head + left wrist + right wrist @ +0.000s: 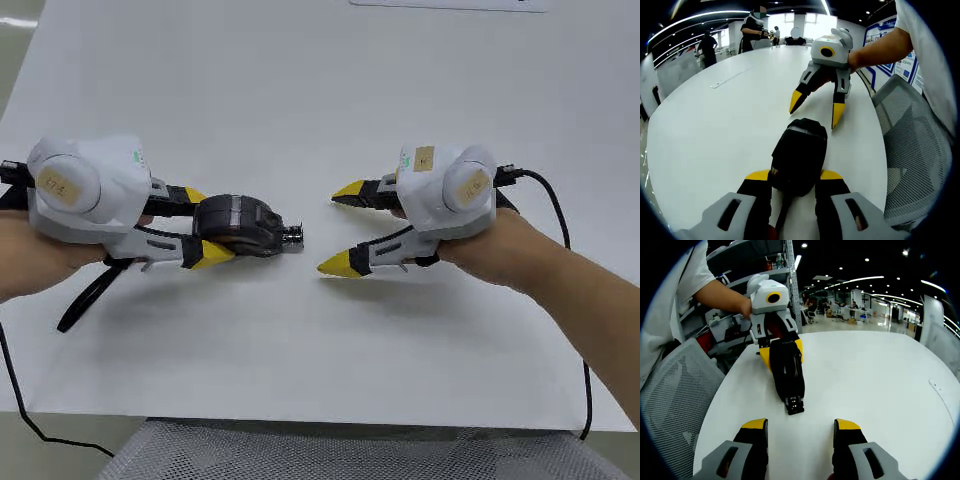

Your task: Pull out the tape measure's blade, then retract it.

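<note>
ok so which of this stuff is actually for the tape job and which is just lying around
For the job:
- tape measure
- its blade tip, not pulled out yet
- left gripper, shut on the case
- right gripper, open, facing the tip

Just lying about:
- flat white strip farther off
- mesh chair
</note>
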